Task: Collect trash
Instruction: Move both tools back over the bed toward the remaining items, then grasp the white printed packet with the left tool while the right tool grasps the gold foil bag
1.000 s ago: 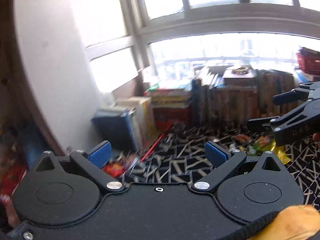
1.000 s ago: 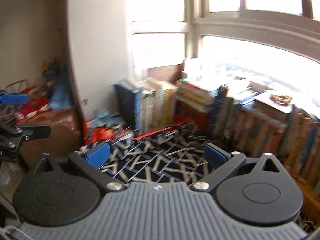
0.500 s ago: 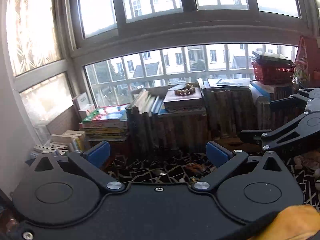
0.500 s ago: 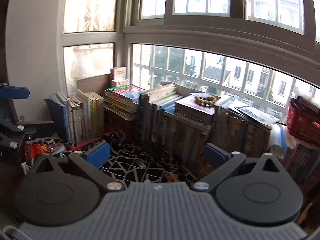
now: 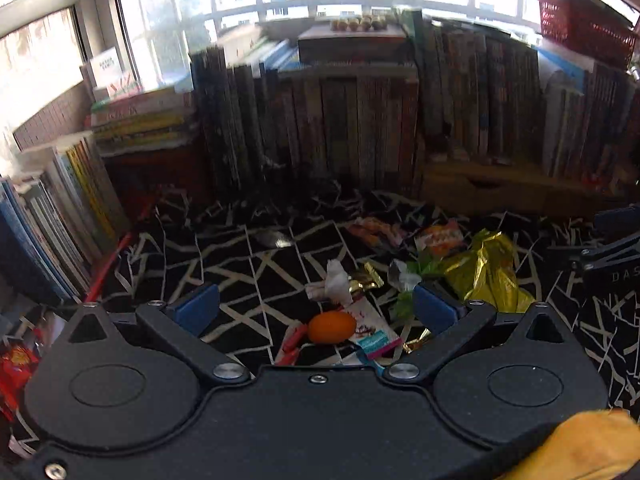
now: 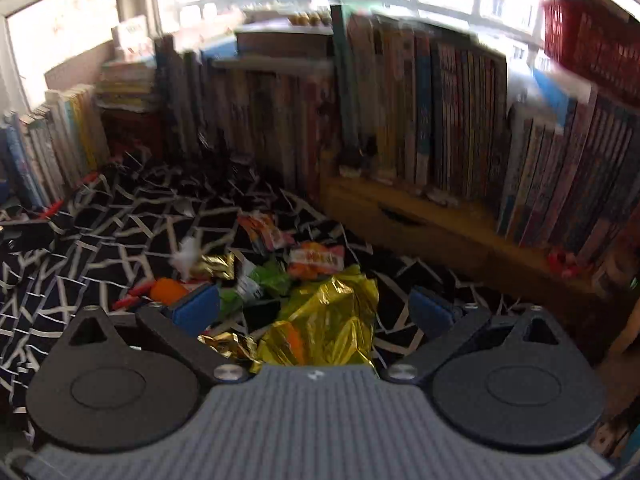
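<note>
Both grippers' fingers spread; wrappers mid-cloth, books behind.

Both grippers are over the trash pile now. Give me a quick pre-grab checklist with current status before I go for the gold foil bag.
1. Right gripper open: ok, the jaws stand wide with nothing between them.
2. Left gripper open and empty: ok.
3. Gold foil bag lined up with the right gripper: ok, it lies between the fingers.
4. Bag free of other trash: not ok, a green wrapper and a small gold wrapper crowd its edges.
5. Orange fruit is trash: cannot tell.
6. A bin to drop it in: cannot tell, none in view.
</note>
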Available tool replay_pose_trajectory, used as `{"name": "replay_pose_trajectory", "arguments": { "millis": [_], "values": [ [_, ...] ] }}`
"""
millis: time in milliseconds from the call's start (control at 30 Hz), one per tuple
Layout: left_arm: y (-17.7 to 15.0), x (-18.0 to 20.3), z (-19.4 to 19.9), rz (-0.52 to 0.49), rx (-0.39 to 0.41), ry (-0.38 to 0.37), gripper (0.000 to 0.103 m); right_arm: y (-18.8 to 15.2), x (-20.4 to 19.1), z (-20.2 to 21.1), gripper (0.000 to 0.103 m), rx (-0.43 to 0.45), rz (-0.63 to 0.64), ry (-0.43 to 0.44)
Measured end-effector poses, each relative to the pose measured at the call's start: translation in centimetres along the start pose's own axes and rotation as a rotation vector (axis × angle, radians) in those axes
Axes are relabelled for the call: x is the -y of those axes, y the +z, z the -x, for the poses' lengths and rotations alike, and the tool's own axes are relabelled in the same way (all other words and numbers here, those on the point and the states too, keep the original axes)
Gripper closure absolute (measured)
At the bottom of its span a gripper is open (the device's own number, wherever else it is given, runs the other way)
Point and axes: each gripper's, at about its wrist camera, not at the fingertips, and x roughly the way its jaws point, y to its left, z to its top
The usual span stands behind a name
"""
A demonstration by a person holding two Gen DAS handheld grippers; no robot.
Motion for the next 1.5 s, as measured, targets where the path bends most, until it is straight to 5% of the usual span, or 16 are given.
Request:
{"name": "replay_pose_trajectory", "arguments": {
  "millis": [167,400,667,1000,1100,1233,1500],
  "values": [
    [-4.4,0.4,-6.4,-0.006,-0.137,-0.069,0.001,-2.2,2.4,-5.3,0.0,-0.064,-0.099,-0.01],
    [-9.7,1.0,-12.5,-0.155,-0.272,-0.09,0.003,-3.9,3.8,-10.9,0.0,-0.1,-0.148,0.086],
    [-10.4,-0.1,-15.5,-0.196,-0.308,-0.173,0.003,-4.7,2.5,-14.3,0.0,-0.085,-0.153,0.101],
    [-9.6,-0.3,-17.3,-0.238,-0.339,-0.235,0.001,-5.0,1.2,-17.4,0.0,-0.098,-0.09,0.011],
    [-9.9,-0.2,-16.9,-0.255,-0.306,-0.248,0.009,-5.1,1.2,-17.9,0.0,-0.107,-0.077,-0.014],
    [-10.1,0.2,-15.9,-0.267,-0.268,-0.246,0.034,-5.4,1.3,-18.0,0.0,-0.103,-0.079,-0.037],
    [-9.7,0.8,-14.5,-0.256,-0.216,-0.193,0.056,-5.6,1.8,-17.1,0.007,-0.099,-0.151,-0.051]
  ]
}}
